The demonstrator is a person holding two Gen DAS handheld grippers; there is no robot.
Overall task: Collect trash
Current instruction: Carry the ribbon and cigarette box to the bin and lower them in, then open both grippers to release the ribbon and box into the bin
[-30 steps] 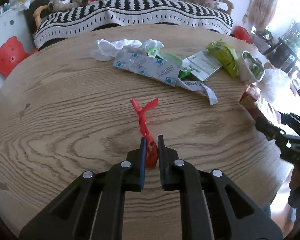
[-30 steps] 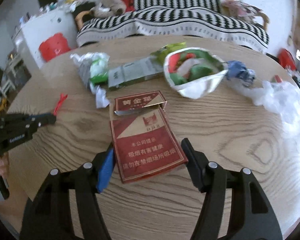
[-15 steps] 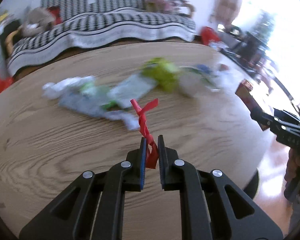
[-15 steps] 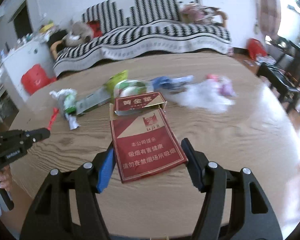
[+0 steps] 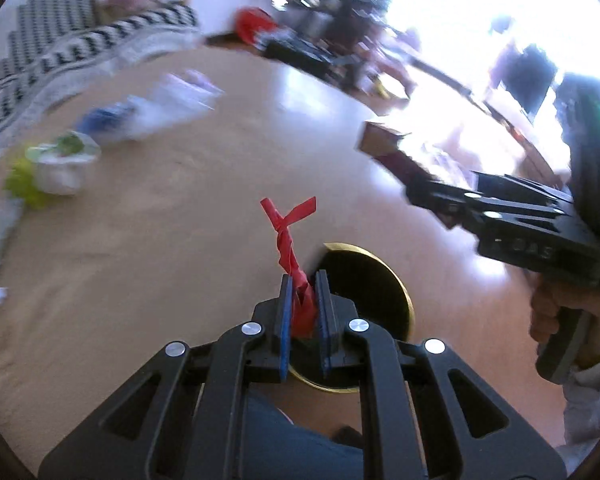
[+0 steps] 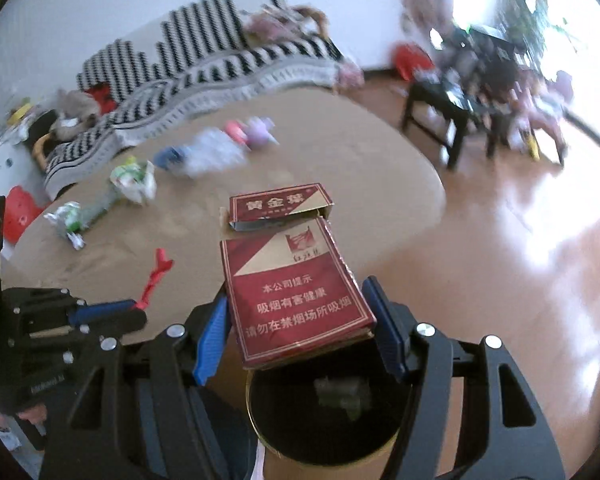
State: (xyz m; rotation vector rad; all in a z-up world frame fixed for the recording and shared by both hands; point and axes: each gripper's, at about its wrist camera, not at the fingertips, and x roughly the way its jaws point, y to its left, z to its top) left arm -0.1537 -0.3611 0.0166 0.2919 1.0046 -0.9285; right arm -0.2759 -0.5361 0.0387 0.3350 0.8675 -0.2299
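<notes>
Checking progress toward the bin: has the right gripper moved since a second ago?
Yes. The right gripper, shut on the cigarette pack, has moved back off the table to above the bin.

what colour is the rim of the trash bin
Gold, around a dark inside; the trash bin rim shows best in the left wrist view.

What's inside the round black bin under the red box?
The bin looks dark, with one crumpled greyish scrap in it. The red box, held in the right tool, covers the far rim, and the bottom is too dark to see.
</notes>
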